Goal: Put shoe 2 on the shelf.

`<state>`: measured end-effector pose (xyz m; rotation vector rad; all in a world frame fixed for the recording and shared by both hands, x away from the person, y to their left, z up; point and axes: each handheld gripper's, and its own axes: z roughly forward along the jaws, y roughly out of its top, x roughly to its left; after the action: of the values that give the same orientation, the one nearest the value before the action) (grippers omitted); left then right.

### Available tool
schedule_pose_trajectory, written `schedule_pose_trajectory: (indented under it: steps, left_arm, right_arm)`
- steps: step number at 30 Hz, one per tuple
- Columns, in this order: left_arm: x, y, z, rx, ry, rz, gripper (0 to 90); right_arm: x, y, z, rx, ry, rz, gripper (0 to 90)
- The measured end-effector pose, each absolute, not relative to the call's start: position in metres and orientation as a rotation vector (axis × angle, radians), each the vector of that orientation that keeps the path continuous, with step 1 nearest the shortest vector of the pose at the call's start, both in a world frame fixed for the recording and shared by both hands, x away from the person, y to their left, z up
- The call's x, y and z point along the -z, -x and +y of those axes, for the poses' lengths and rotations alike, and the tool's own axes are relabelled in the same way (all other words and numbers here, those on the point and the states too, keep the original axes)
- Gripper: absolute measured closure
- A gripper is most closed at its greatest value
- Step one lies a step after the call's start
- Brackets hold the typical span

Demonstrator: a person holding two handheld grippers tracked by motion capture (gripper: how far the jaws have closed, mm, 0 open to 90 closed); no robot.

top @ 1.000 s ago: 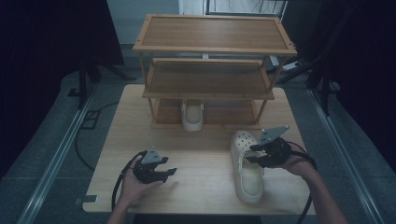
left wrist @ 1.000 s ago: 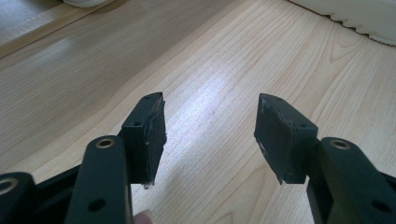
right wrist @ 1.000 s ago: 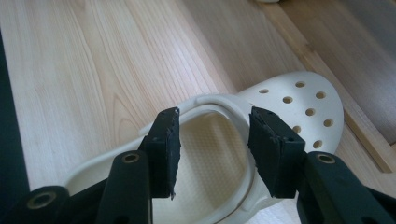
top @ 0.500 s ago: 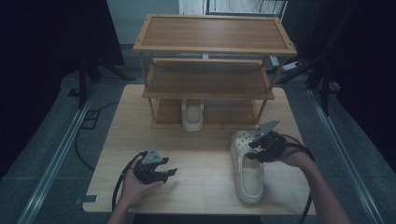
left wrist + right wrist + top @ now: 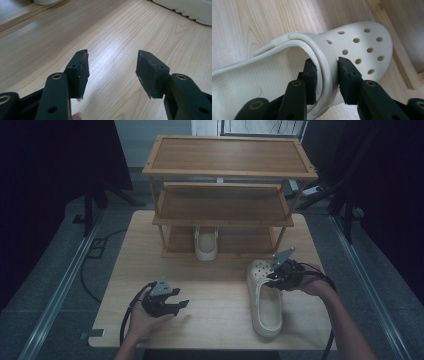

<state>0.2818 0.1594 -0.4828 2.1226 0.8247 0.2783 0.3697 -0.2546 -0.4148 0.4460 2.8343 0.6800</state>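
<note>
Nearest the person, at the left of the table (image 5: 215,320), the left gripper (image 5: 172,306) is rested low over bare wood, held by the left hand (image 5: 145,317). Its jaws are seen spread wide apart in the left gripper view, with nothing between them; only the sole edge of the loose clog (image 5: 190,10) is caught at the far right corner of that view, well apart from the pads.

Farther right, the loose clog (image 5: 265,305) is laid flat on the table with its long axis running near to far, heel toward the person and perforated toe toward the rack (image 5: 225,175). The right gripper (image 5: 274,276) is brought in from the right, at the toe end, so the right hand is clearly the nearer one. In the right gripper view the jaws are set astride the rim of the clog's upper (image 5: 329,72), one pad inside the opening and one outside on the holed toe cap. The pads appear to be touching or nearly touching the rim, but whether it is actually clamped cannot be told.

Farthest off, a second clog (image 5: 206,245) is stood on the rack's bottom shelf, toe inward. Judged from this, the loose clog is to be lifted and carried far and slightly left, along its own axis, to be set just beside its mate.
</note>
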Motion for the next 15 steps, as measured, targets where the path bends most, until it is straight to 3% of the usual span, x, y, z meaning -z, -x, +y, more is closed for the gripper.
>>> schedule_pose_trajectory:
  steps: [5,15]
  left_arm:
    - [0.482,-0.282,0.161,-0.28,-2.118,0.831,44.1]
    - [0.483,-0.282,0.161,-0.276,-2.123,0.829,44.2]
  right_arm:
    - [0.404,-0.372,-0.258,-0.684,-0.459,2.749,77.3]
    - [0.378,-0.376,-0.248,-0.733,-0.433,2.671,78.2]
